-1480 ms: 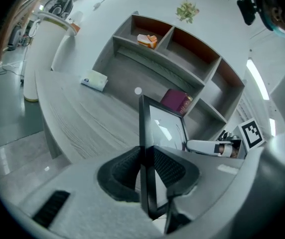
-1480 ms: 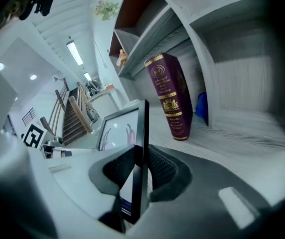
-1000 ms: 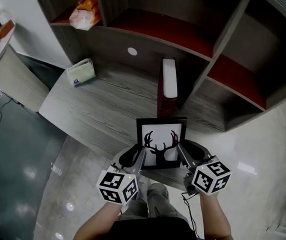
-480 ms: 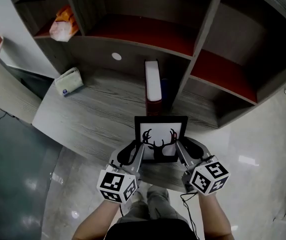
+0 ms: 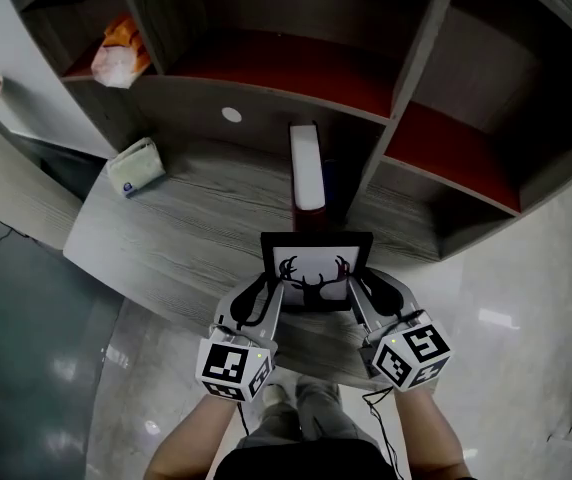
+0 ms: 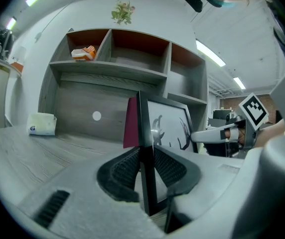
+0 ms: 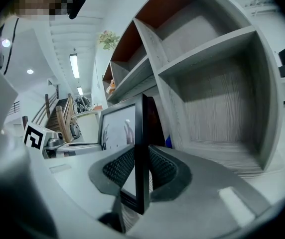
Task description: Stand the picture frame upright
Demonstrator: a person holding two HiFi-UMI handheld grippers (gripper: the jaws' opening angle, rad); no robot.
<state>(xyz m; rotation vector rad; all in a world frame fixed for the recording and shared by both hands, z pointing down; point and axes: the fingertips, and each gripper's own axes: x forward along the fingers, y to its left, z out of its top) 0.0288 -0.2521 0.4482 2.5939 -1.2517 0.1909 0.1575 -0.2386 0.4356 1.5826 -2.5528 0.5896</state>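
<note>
A black picture frame point(image 5: 316, 271) with a white deer-antler print is held between both grippers over the near edge of the grey desk point(image 5: 166, 238), its picture facing me and tilted up. My left gripper point(image 5: 267, 294) grips its left edge and my right gripper point(image 5: 363, 290) its right edge. In the left gripper view the frame's edge point(image 6: 143, 133) runs between the ribbed pads, which touch it while the jaws are opening slightly. The right gripper view has the frame's edge point(image 7: 139, 133) pinched between the pads of that gripper point(image 7: 141, 169).
A white and dark red book-like object point(image 5: 307, 171) stands just behind the frame, against a shelf divider point(image 5: 386, 138). A tissue pack point(image 5: 133, 166) lies at the desk's left. An orange bag point(image 5: 118, 56) sits in the upper left shelf compartment. Shiny floor lies below the desk edge.
The frame and both grippers have moved a little farther over the desk toward the shelf unit, and the frame looks shorter from above, tipped more upright.
</note>
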